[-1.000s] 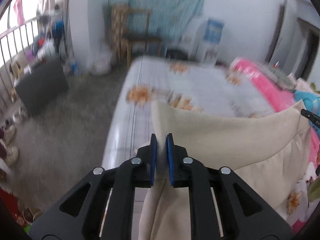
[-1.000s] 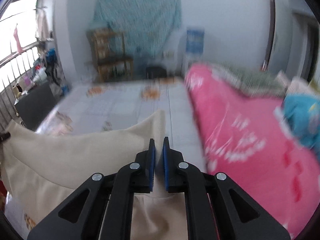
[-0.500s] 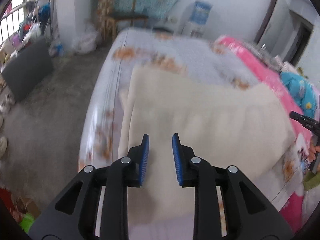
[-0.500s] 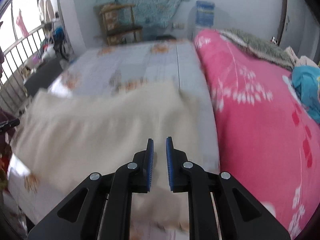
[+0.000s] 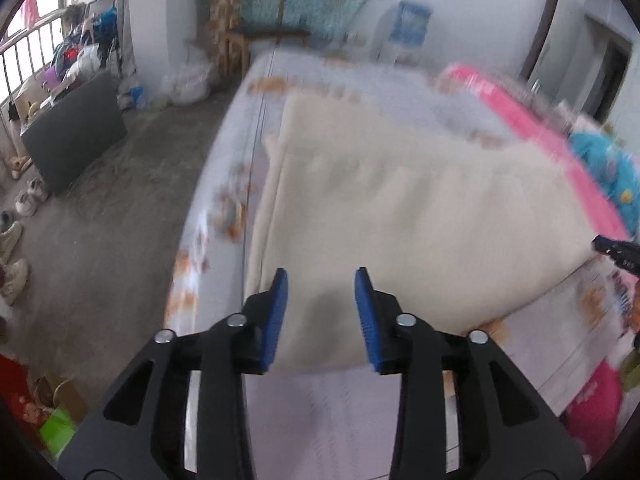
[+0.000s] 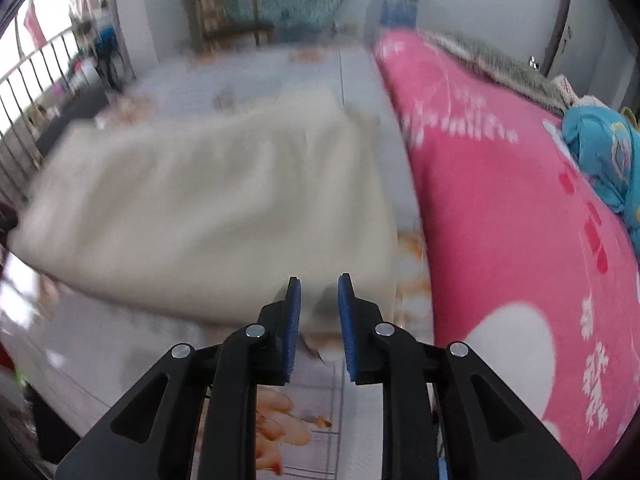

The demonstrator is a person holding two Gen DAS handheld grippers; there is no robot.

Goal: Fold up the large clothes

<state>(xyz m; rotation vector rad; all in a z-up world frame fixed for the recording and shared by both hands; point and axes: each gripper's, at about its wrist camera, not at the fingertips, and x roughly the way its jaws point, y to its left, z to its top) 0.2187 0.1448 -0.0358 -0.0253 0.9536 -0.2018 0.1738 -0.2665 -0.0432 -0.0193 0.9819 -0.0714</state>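
Cream garment [image 5: 400, 216] lies flat — both tongs opening above.

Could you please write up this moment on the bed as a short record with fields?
garment: cream garment, lying folded on the bed sheet
left gripper: jaws opening, pads clear of the cloth
right gripper: jaws opening, near edge of the garment in the gap, not pinched
beside garment: pink blanket on its right
image quality: both views motion-blurred
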